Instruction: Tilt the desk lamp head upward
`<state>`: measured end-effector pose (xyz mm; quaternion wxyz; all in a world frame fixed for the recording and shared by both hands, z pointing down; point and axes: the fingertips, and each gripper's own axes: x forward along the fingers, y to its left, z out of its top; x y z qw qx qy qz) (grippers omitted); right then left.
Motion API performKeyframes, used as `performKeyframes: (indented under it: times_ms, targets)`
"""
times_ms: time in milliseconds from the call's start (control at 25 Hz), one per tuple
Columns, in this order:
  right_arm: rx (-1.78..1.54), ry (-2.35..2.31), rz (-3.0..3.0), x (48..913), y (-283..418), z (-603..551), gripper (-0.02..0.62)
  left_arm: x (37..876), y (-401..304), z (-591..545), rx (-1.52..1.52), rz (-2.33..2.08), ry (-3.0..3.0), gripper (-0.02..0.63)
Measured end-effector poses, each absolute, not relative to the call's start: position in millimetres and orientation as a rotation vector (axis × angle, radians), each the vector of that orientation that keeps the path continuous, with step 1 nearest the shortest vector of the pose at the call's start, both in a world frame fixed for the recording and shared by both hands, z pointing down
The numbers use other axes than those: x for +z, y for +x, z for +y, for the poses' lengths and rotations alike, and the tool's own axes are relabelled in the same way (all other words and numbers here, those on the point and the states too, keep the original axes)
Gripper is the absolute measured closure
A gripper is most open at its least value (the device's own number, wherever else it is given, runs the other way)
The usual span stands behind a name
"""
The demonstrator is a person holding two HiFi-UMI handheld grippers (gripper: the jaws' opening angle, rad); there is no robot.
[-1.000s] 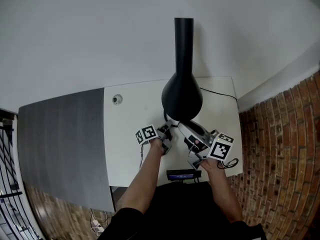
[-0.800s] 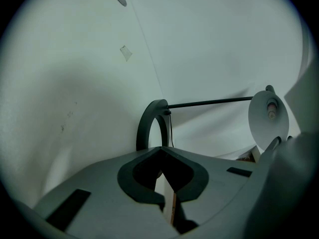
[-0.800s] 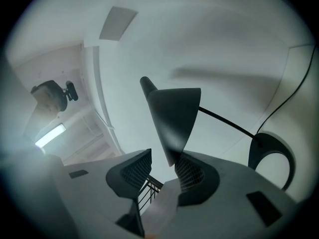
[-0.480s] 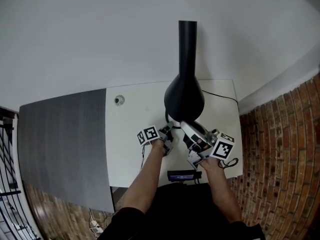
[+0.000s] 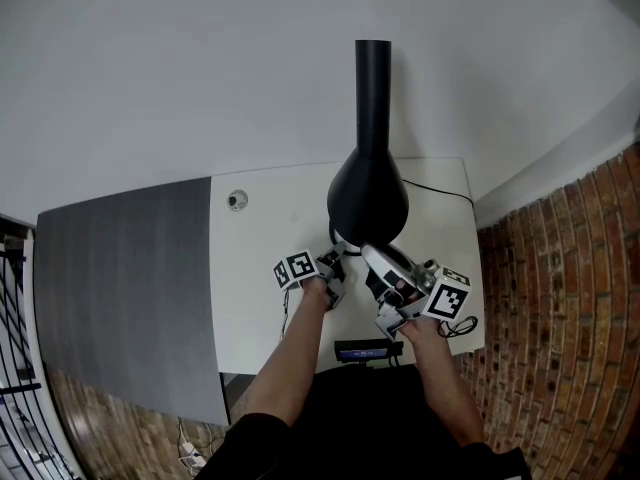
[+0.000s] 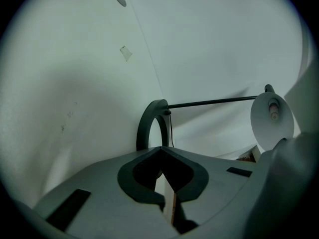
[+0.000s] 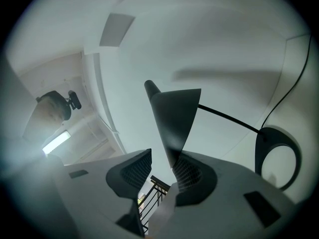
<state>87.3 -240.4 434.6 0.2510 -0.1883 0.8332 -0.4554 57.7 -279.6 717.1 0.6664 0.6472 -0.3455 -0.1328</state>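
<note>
Right gripper view puts the lamp head (image 7: pixel 174 114) dead ahead of your right tongs (image 7: pixel 162 164), its rim dipping between their parted jaws and its long axis rising away from the ring base (image 7: pixel 259 151). Your left tongs (image 6: pixel 160 151), closed on nothing, face that base; the right pair is nearer the head.

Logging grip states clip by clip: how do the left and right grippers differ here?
The left gripper's jaws are together; the right gripper's jaws stand apart. The left grips nothing, with the lamp's ring base beyond its tips; the right has the lamp head between its jaws, close to one pad. Both are hand-held over the white desk.
</note>
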Motion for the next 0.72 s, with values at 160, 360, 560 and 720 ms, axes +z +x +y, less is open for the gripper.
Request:
performKeyframes:
  times_ms: [160,360,560,720]
  targets:
    - [-1.233,-0.503,2.271,431,88,-236,0.464,716,58,-279,-0.301,-0.780,1.462,0.597]
    - [-1.227,-0.497,2.270,428,88,-235,0.465,717,58,-280,-0.299,-0.779,1.462,0.597]
    - [-1.225,-0.492,2.267,426,88,-233,0.465,718,59,-280,-0.300,-0.776,1.456,0.597]
    - [-1.221,-0.486,2.265,423,89,-231,0.463,718,59,-281,-0.298,-0.773,1.456,0.597]
